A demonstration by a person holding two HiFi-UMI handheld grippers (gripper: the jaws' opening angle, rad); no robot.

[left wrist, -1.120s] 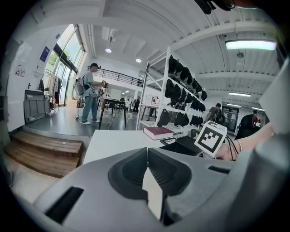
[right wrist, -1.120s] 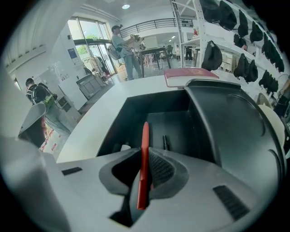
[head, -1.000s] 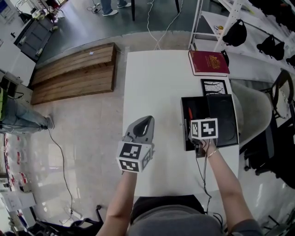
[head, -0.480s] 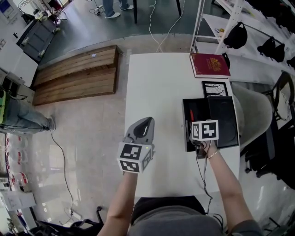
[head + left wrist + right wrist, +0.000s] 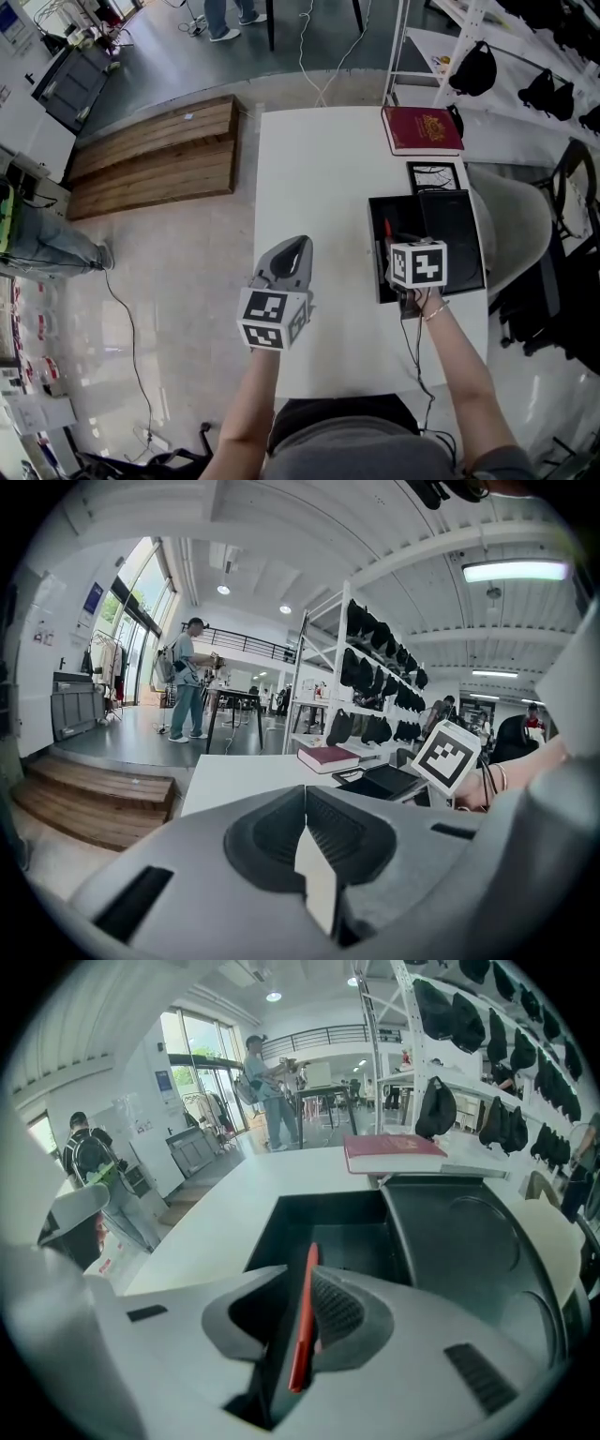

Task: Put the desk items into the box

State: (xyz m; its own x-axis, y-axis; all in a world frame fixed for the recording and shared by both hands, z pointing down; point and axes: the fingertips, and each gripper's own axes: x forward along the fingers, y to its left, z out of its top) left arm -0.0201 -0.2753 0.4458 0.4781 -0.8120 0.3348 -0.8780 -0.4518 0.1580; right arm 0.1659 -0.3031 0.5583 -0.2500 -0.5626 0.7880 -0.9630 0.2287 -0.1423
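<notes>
A white desk (image 5: 319, 178) beside wooden steps (image 5: 150, 150) carries a red book (image 5: 422, 128) and a black box (image 5: 398, 217). The right gripper's (image 5: 298, 1288) fingers are opening around a red pen (image 5: 303, 1321); the left gripper's (image 5: 305, 803) fingers are pressed together.

The left gripper (image 5: 306, 803) and right gripper (image 5: 298, 1279) were moulded in grey plastic, with dark ribbed pads (image 5: 336, 1309) set inside the jaws. Behind the jaws each was topped by a white cube (image 5: 273, 319) printed with black square markers. The right jaws were being opened, a red pen (image 5: 302, 1326) between them. A black cable (image 5: 412, 361) was trailed behind them; a bracelet (image 5: 431, 314) and grey top (image 5: 356, 448) were worn.
</notes>
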